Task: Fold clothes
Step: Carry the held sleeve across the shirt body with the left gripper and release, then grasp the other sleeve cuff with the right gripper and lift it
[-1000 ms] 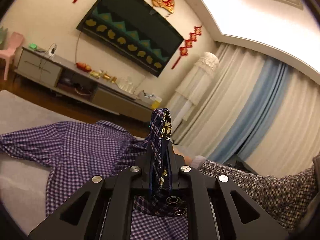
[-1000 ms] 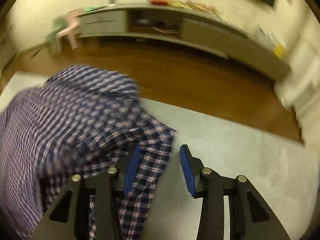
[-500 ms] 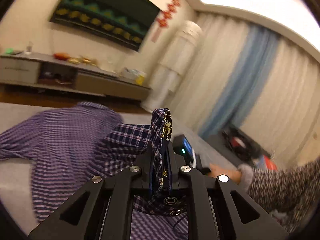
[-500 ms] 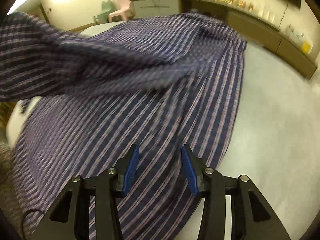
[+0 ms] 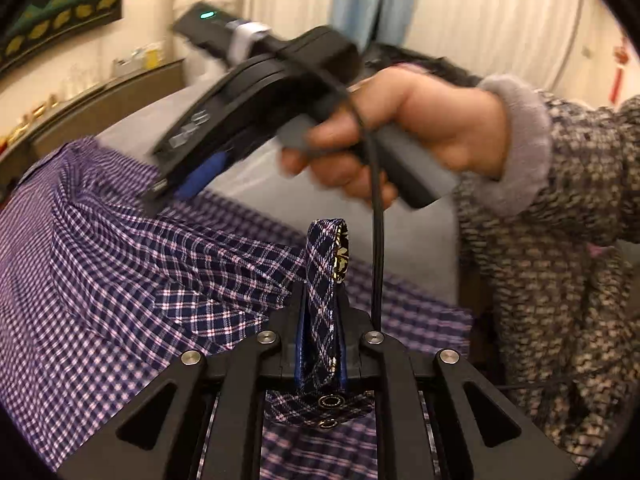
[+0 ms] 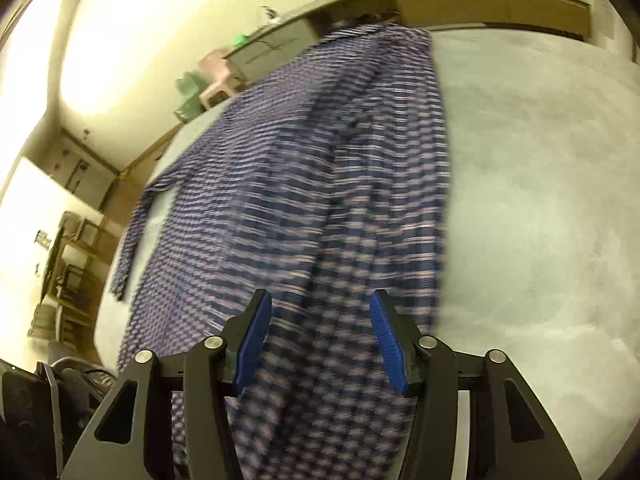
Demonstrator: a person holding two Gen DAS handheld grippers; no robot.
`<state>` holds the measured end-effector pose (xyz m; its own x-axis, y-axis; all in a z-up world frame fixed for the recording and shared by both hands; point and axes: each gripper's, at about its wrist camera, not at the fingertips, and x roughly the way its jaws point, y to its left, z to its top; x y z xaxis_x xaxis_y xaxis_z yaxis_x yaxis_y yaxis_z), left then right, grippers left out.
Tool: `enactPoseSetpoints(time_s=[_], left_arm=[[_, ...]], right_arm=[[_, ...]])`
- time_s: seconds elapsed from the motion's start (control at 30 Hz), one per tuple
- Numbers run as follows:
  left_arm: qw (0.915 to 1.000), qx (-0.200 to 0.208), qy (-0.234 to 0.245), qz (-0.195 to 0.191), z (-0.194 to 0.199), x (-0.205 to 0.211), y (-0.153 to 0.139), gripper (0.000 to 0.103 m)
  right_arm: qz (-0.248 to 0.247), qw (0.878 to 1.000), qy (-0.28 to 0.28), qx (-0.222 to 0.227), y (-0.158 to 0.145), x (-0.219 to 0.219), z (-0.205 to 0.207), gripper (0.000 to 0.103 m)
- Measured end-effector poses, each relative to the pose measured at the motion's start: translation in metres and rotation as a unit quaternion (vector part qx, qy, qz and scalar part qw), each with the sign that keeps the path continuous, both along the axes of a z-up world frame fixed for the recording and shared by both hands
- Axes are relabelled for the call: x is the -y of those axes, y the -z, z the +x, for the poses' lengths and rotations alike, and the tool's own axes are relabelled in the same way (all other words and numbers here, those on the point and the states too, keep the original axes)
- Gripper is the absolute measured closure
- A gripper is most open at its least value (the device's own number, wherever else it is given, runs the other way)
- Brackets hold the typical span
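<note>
stage: early fold | plaid shirt lying spread on grey bed, frame centre | left tongs clamping shirt's cuff | right tongs having just been opening, hanging apart over cloth, nothing gripped | folds mostly remaining

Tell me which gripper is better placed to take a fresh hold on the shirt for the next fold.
Right. The right gripper is open above the checked shirt, nothing pinched, its jaws having just widened. The left gripper is shut on the shirt's cuff, so it is occupied.

The right gripper has just opened wider, seemingly above the shirt.
</note>
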<state>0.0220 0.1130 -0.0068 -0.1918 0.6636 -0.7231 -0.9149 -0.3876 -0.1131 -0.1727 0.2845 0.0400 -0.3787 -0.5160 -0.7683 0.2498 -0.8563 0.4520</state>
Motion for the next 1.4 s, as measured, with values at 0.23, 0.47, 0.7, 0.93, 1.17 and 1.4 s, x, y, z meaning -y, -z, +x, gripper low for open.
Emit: enactPoseSetpoints(time_s=[0.23, 0.47, 0.7, 0.93, 1.17, 1.4], left_arm=[[0.9995, -0.01, 0.013, -0.026, 0.004, 0.025, -0.003, 0.067], [0.9994, -0.018, -0.028, 0.013, -0.017, 0.085, -0.043, 0.056], [0.992, -0.009, -0.126, -0.003, -0.056, 0.122, -0.036, 0.056], [0.9856, -0.01, -0.157, -0.061, -0.051, 0.14, -0.023, 0.056], [0.9806, -0.029, -0.184, -0.06, -0.024, 0.177, -0.037, 0.056], [0.8578, 0.041, -0.512, 0.016, -0.054, 0.356, -0.039, 0.055]], right_arm=[[0.096, 0.995, -0.03, -0.02, 0.011, 0.038, 0.018, 0.034], [0.164, 0.984, -0.062, -0.019, 0.016, 0.049, 0.032, 0.067], [0.206, 0.976, -0.048, -0.044, 0.005, 0.046, 0.064, 0.059], [0.288, 0.95, -0.046, -0.115, -0.019, 0.067, 0.139, 0.048], [0.144, 0.956, -0.215, -0.138, -0.028, 0.153, 0.228, 0.048], [0.165, 0.939, -0.287, -0.093, -0.024, 0.187, 0.249, 0.046]])
